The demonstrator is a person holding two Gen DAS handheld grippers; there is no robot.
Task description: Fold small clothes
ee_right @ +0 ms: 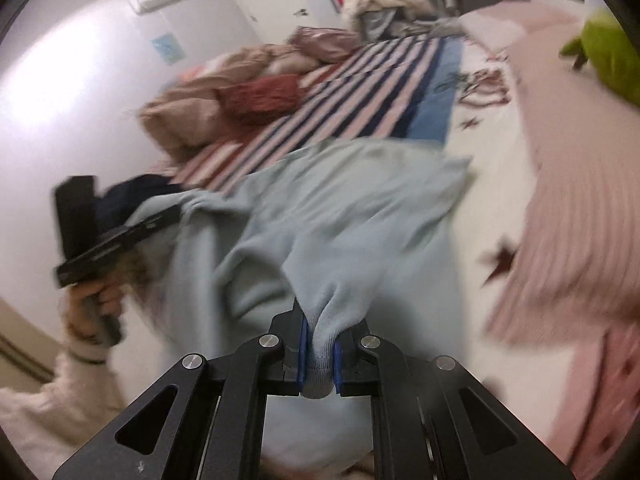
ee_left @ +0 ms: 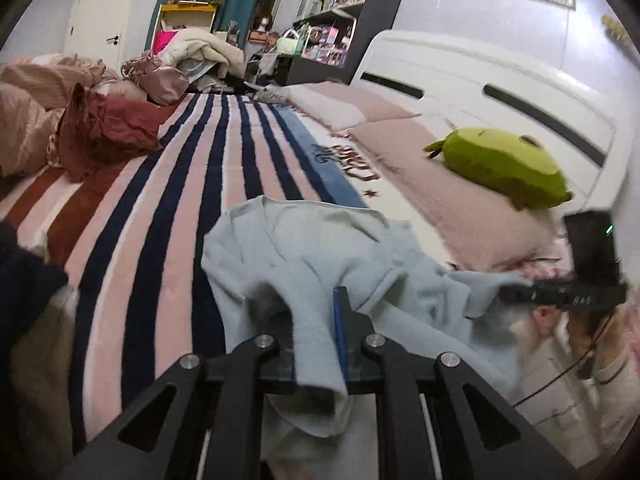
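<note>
A small pale blue garment [ee_left: 320,248] lies partly lifted over the striped blanket [ee_left: 192,184] on the bed. My left gripper [ee_left: 316,320] is shut on one edge of it, cloth hanging between the fingers. My right gripper [ee_right: 318,344] is shut on another ribbed edge of the same garment [ee_right: 340,220]. In the left wrist view the right gripper [ee_left: 516,292] shows at the right, pinching the cloth. In the right wrist view the left gripper [ee_right: 176,212] shows at the left, held by a hand. The garment is stretched between the two.
A green plush toy [ee_left: 500,164] lies on a pink pillow [ee_left: 440,184] by the white headboard [ee_left: 500,80]. A dark red pillow [ee_left: 108,128] and beige bedding [ee_left: 28,112] are piled at the far left. A dark garment [ee_left: 24,276] lies at the near left.
</note>
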